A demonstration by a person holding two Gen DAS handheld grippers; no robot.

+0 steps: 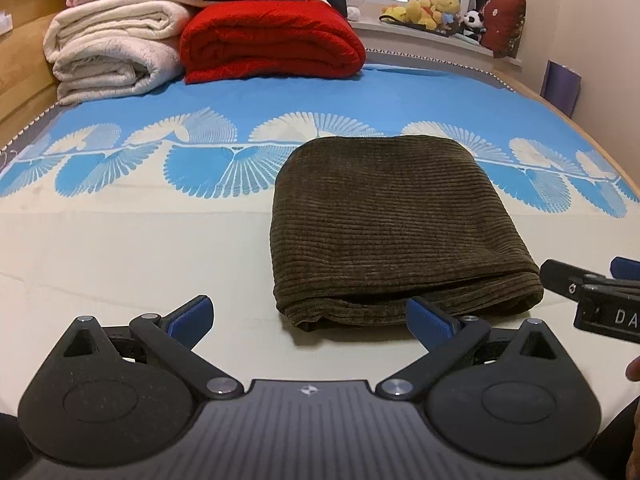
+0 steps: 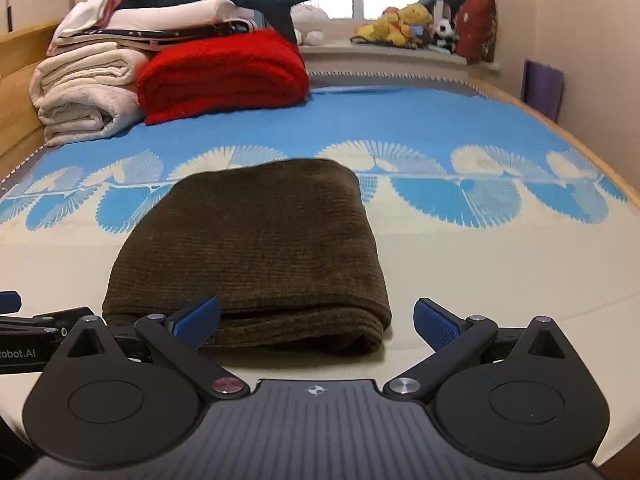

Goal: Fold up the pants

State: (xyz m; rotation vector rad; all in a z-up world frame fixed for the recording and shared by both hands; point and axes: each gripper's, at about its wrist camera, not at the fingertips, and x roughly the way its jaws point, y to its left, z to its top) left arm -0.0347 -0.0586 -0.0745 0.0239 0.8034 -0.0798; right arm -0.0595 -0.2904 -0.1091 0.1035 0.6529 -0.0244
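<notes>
The dark brown corduroy pants (image 1: 394, 232) lie folded into a thick rectangle on the bed's blue-and-cream sheet (image 1: 132, 240), just ahead of both my claws. My left claw (image 1: 310, 318) and right claw (image 2: 316, 322) are spread wide, holding nothing. Far beyond them sits a folded red blanket (image 2: 224, 74).

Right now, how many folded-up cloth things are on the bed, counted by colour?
Brown: 1, the folded brown corduroy pants at the front of the bed.
Red: 1, the folded red fuzzy blanket at the back.
Cream: 2, the two folded cream fluffy blankets stacked beside the red one.
Total: 4, not counting the thinner pale linens piled on top, which are too bunched to count.
</notes>
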